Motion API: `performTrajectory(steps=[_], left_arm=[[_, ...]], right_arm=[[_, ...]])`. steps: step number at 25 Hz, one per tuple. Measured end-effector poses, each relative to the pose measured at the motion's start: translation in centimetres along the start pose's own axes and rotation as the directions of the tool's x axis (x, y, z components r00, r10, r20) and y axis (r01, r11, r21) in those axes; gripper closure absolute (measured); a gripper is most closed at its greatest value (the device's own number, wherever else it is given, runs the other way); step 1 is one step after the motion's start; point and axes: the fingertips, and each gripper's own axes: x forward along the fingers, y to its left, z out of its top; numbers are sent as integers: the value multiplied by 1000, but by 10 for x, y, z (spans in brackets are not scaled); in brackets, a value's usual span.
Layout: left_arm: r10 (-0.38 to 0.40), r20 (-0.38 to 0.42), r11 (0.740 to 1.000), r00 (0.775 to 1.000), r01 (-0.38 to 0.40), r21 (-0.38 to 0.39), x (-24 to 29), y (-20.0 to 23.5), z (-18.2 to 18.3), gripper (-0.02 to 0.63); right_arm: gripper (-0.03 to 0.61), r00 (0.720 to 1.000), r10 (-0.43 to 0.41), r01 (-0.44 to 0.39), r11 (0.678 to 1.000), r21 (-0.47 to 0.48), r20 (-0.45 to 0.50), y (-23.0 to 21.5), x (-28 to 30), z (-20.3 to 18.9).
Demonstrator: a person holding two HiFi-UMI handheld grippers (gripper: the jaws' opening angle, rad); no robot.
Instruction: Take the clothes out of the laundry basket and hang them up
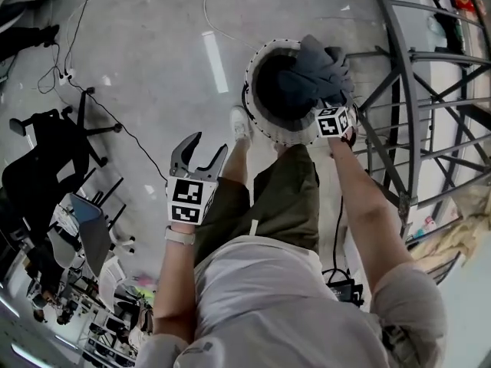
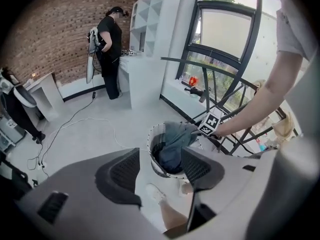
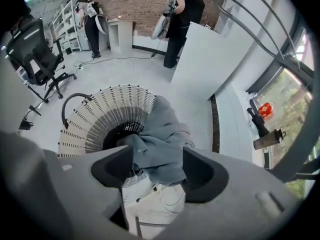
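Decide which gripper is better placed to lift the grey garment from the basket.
The right gripper: its jaws grip the grey garment above the basket; the left gripper hangs open, empty, off to the side.

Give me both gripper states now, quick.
Left gripper: open, empty.
Right gripper: shut on the grey garment at the laundry basket rim.

Black office chair (image 3: 37,59), brick wall (image 2: 45,29), white shelving (image 2: 150,14), floor cable (image 2: 75,116)

Blue-grey garment (image 3: 160,139), white dark-slotted laundry basket (image 3: 100,109), grey floor (image 1: 153,67).
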Motion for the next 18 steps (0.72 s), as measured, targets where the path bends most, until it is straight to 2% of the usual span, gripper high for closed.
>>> performTrajectory(steps=[4, 8, 14, 16, 18], left_arm=[[-11, -13, 1000, 1000, 11, 12, 7, 13, -10, 356], [-3, -25, 1000, 1000, 3, 0, 6, 28, -28, 356], [15, -55, 999, 998, -17, -34, 1, 45, -61, 356], [19, -60, 999, 998, -21, -37, -1, 47, -69, 356], [24, -62, 999, 998, -27, -42, -1, 51, -73, 356]], right_arm=[[265, 997, -63, 64, 998, 28, -35, -9, 26, 3], [266, 987, -128, 139, 983, 116, -97, -19, 47, -2], [267, 953, -265, 285, 948, 139, -148, -33, 60, -4], [308, 935, -315, 339, 929, 147, -164, -41, 58, -8], [401, 917, -360, 388, 905, 175, -174, -49, 56, -10]])
